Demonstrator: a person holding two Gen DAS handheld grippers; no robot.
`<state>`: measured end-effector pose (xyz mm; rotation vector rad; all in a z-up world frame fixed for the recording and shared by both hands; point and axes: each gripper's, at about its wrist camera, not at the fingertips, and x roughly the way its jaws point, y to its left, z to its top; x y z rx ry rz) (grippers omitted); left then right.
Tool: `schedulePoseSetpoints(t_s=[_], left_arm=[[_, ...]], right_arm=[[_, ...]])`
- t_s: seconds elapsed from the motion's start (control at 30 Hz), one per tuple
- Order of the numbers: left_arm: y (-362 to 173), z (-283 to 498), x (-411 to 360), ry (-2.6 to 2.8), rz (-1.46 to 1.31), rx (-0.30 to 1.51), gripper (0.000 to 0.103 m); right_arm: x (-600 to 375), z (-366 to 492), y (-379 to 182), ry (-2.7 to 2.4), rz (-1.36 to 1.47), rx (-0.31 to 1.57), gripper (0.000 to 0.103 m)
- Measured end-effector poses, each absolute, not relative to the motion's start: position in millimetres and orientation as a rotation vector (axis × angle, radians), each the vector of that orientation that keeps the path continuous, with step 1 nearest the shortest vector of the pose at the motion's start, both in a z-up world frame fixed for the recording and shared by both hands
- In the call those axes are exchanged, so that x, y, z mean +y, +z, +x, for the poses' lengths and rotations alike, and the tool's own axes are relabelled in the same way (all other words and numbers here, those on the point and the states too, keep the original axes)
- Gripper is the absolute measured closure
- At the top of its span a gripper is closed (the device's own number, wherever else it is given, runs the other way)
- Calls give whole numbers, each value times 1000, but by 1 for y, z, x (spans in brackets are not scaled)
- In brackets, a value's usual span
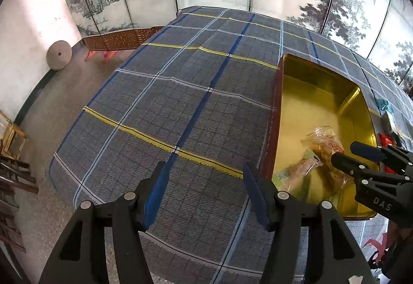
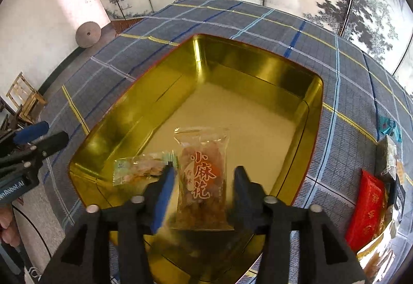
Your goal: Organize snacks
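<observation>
Two clear snack packets [image 2: 201,178] lie in the gold tin [image 2: 258,72], right hand-held gripper [image 2: 204,180] spread

A plaid-covered table [image 2: 348,103] carries a gold tin [image 2: 124,116] and snack packets [image 2: 366,209].

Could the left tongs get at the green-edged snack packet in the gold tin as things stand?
Probably yes. The left tongs stand open and empty beside the gold tin, the tin has no lid, and the green-edged packet lies near that side; the right tongs sit over the neighbouring packet.

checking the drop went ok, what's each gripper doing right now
Left gripper: open, empty, over the tablecloth.
Right gripper: open; clear snack packet lies between its fingers in the gold tin, not gripped.
</observation>
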<state>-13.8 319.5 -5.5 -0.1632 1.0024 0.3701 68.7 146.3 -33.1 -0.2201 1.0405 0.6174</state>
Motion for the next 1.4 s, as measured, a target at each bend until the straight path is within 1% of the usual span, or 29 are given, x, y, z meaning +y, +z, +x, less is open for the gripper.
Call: schedulePoseSetpoints(t_s=[0.4, 0.73, 1.07, 1.4], left_arm=[[5, -9, 282, 313, -140, 989, 46], [19, 2, 217, 194, -90, 971, 45], [19, 6, 152, 72, -45, 979, 44], [11, 12, 113, 3, -21, 1004, 44]], right_arm=[[113, 55, -8, 643, -221, 1003, 51], [29, 48, 18, 560, -204, 966, 51], [-80, 63, 6, 323, -168, 1021, 51], [-138, 72, -20, 180, -126, 1077, 51]])
